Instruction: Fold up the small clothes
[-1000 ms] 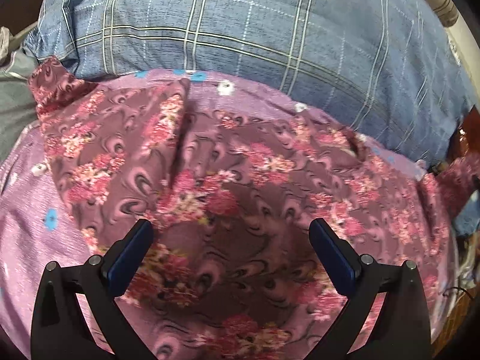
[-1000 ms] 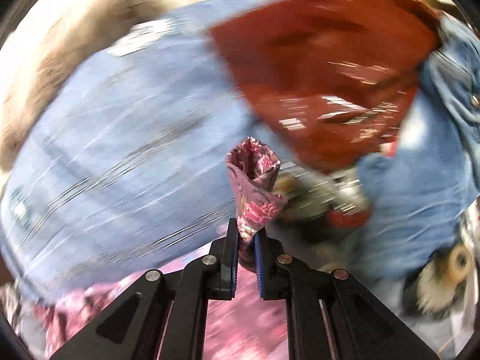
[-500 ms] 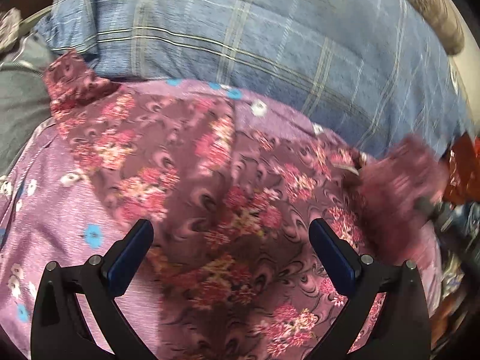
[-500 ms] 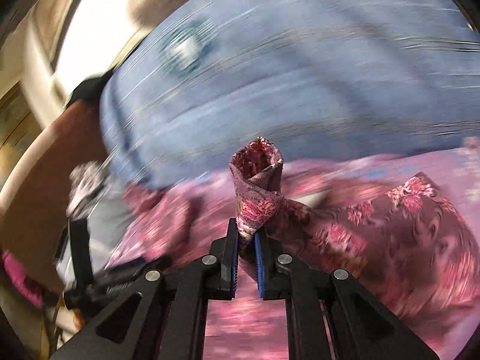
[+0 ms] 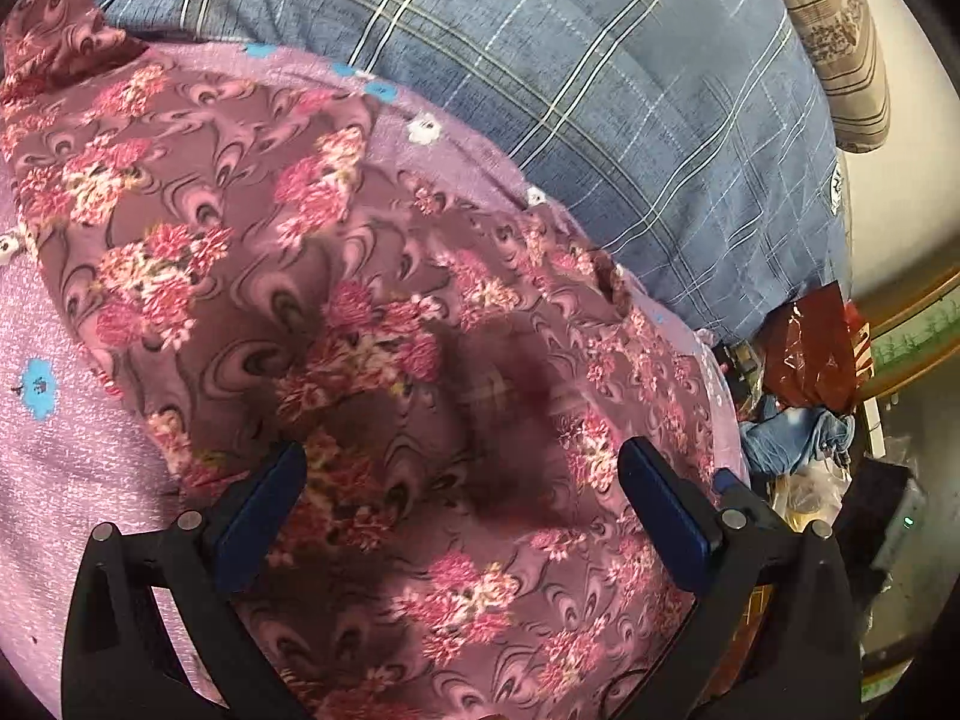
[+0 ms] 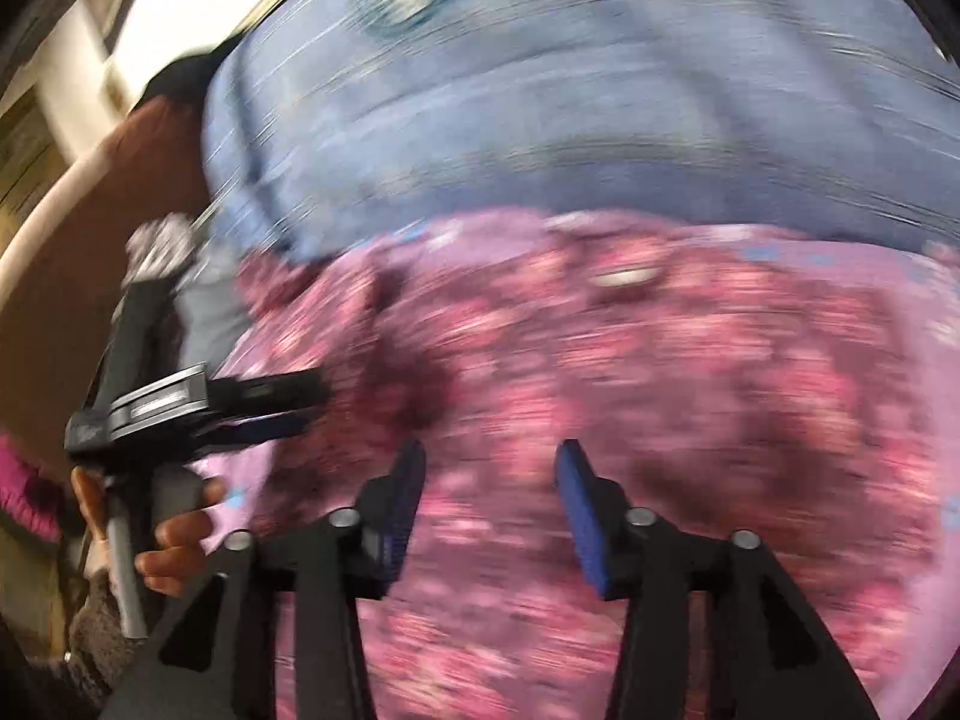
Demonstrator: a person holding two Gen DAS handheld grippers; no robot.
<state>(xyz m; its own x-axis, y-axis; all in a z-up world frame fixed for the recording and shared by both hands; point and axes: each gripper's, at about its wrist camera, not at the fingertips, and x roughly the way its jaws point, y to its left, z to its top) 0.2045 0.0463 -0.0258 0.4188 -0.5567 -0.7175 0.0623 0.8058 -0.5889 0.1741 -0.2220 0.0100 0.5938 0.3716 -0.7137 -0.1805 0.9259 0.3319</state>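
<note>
— So, where's the floral garment (image 5: 372, 324)?
— Spread under and ahead of the left claw (image 5: 462, 501), whose jaws are wide, empty.
— And the right claw (image 6: 489, 501)?
— Opening, nothing gripped; the cloth lies below it.

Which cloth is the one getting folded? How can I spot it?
Find the big blue checked bedcover. On it lies a light purple sheet with small blue flowers. The floral garment rests on that sheet: it is darker maroon, with pink flower bunches and swirls.

Black gripper (image 5: 462, 510) frames; blue pads (image 5: 666, 516); silver screws (image 5: 730, 518).
</note>
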